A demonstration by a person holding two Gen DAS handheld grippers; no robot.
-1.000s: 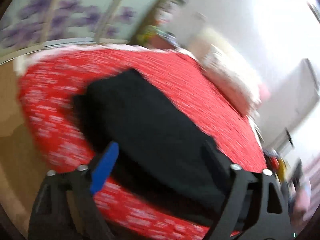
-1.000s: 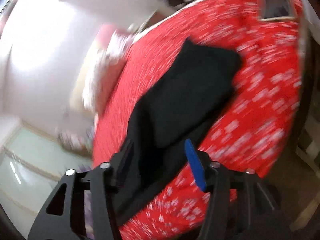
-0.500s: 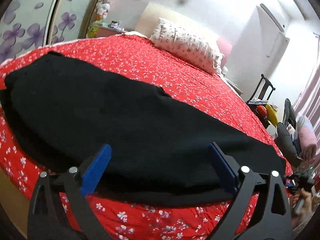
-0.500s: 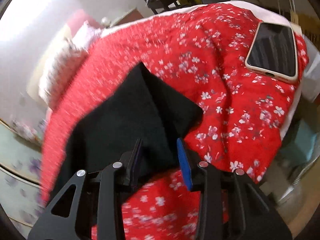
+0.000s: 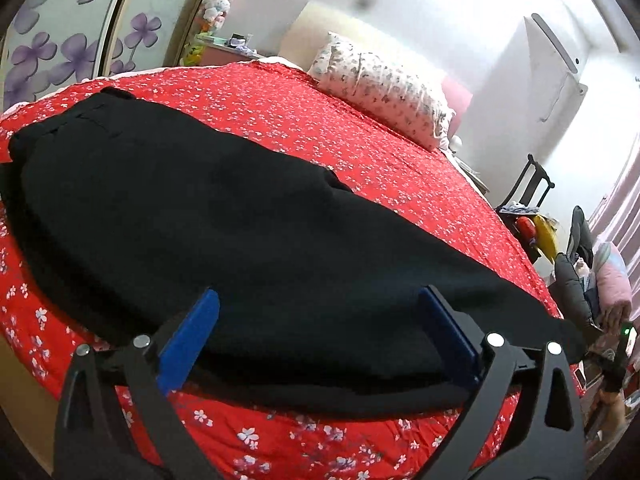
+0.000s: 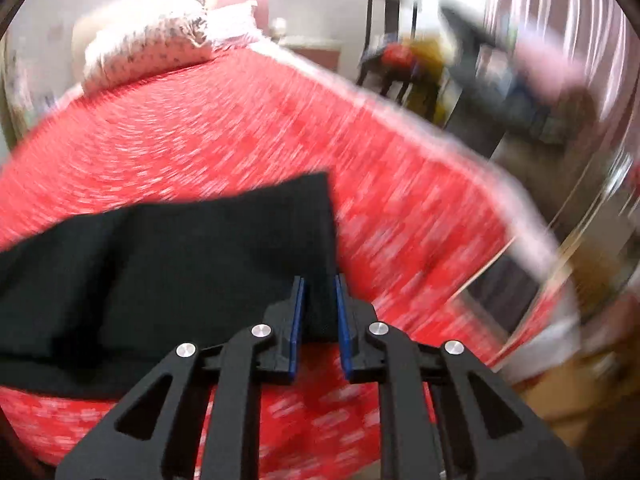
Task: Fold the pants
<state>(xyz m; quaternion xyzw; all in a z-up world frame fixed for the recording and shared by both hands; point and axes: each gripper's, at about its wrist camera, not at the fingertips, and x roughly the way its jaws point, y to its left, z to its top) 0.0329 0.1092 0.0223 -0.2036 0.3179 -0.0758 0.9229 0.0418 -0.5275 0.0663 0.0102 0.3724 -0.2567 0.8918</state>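
Black pants [image 5: 224, 216] lie flat, folded lengthwise, across a red flowered bedspread [image 5: 360, 148]. My left gripper [image 5: 320, 324] is open wide, its blue pads either side of the pants' near edge, holding nothing. In the blurred right wrist view the pants' leg end [image 6: 200, 256] lies on the bedspread [image 6: 240, 132]. My right gripper [image 6: 319, 304] has its pads close together around the near corner of the leg end, with black cloth between them.
A flowered pillow [image 5: 380, 84] lies at the bed's head, and it shows in the right wrist view [image 6: 152, 48]. A chair with clutter [image 5: 532, 220] stands to the right. A phone [image 6: 504, 296] lies near the bed's right corner. A wardrobe with purple flowers [image 5: 72, 48] stands on the left.
My left gripper swung round to face the pants' long edge and then held still. My right gripper narrowed from open and closed in on the corner of the leg end while swinging.
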